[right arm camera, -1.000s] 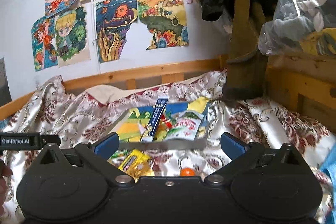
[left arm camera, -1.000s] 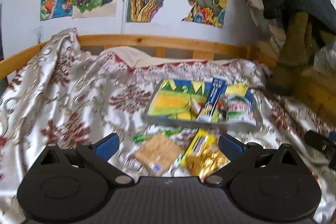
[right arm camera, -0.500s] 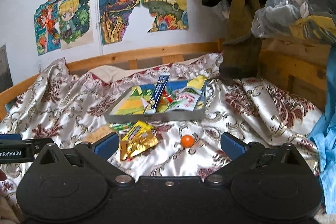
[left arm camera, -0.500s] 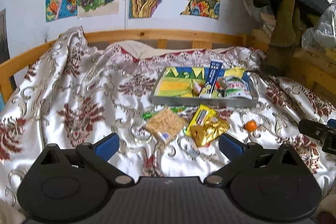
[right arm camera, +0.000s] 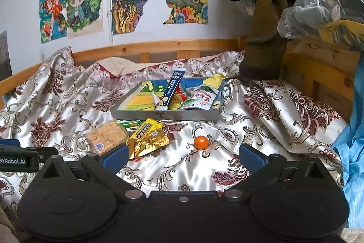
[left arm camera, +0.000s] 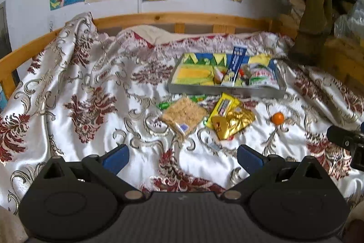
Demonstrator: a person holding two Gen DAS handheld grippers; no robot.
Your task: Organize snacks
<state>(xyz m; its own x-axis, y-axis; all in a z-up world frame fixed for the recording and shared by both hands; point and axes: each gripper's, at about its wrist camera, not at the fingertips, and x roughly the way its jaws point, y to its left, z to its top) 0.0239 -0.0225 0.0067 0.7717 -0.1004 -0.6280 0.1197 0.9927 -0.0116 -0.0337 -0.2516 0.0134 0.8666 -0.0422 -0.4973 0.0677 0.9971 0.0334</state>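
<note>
Over the bedspread (left arm camera: 95, 88), I have both grippers hanging with nothing in them. My left gripper (left arm camera: 183, 155) has its fingers (left arm camera: 116, 157) spread wide, touching nothing. My right gripper (right arm camera: 183, 155) is spread just as wide and also bare; its left finger (right arm camera: 115, 156) overlaps the cracker pack (right arm camera: 107, 136) in view, though I cannot tell if it touches.

From the left camera, the tray (left arm camera: 225, 89) sits at 1 o'clock with a blue stick pack (left arm camera: 236, 63) and other snacks inside. Just in front of it lie the cracker pack (left arm camera: 184, 116), a green wrapper (left arm camera: 163, 104) partly under it, a yellow bar (left arm camera: 224, 106) and a gold pouch (left arm camera: 236, 121). The orange ball (left arm camera: 278, 118) lies apart at 2 o'clock.

Compared with half a second ago, both grippers have drawn a little nearer the snacks, their opening unchanged; the snacks lie as before.
</note>
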